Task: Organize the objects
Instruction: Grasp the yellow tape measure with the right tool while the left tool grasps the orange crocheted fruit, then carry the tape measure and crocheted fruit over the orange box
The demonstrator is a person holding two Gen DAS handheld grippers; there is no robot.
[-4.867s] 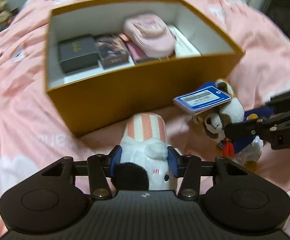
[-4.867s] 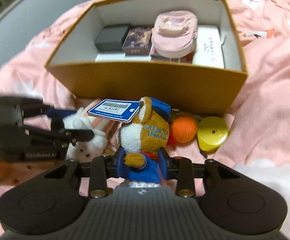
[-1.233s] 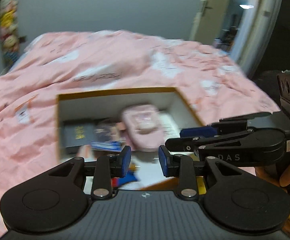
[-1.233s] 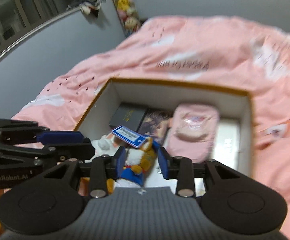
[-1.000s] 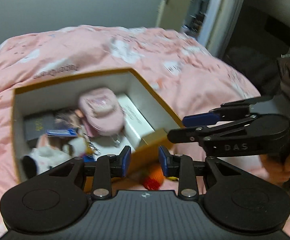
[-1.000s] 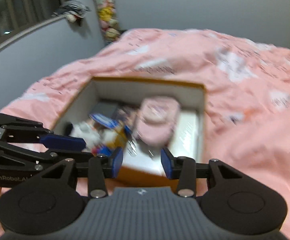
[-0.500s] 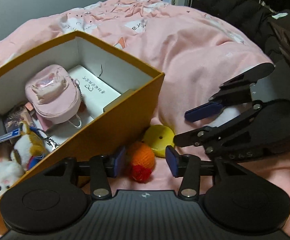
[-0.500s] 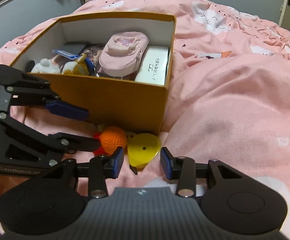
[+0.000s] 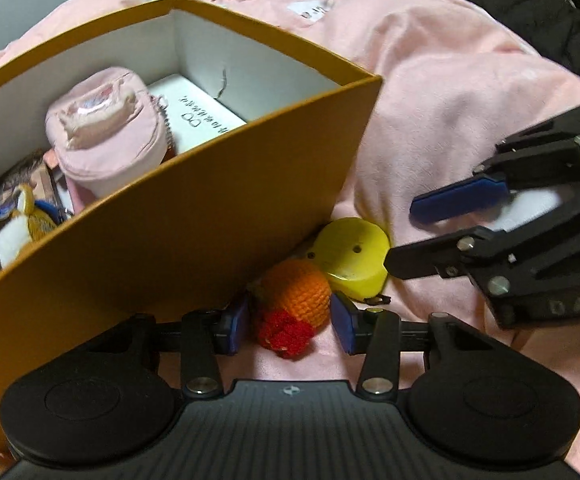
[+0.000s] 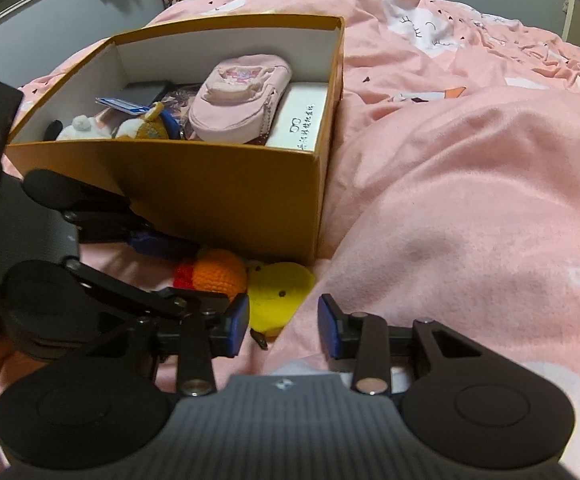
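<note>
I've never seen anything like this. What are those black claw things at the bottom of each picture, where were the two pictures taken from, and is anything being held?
There is no robot here: a person holds a two-finger gripper in each hand, and a wide-angle camera on each one looks out along its fingers. So one picture is the left gripper's view and the other the right's.

Both look down at a pink bedspread with an open orange box on it. Inside lie a pink pouch, a white case and two small plush toys.

In front of the box sit an orange crochet toy and a yellow disc-shaped thing.

The left gripper has the crochet toy between its pads and its jaws are closing, but the pads do not look pressed on it yet. The right gripper is open beside the yellow thing, holding nothing.
</note>
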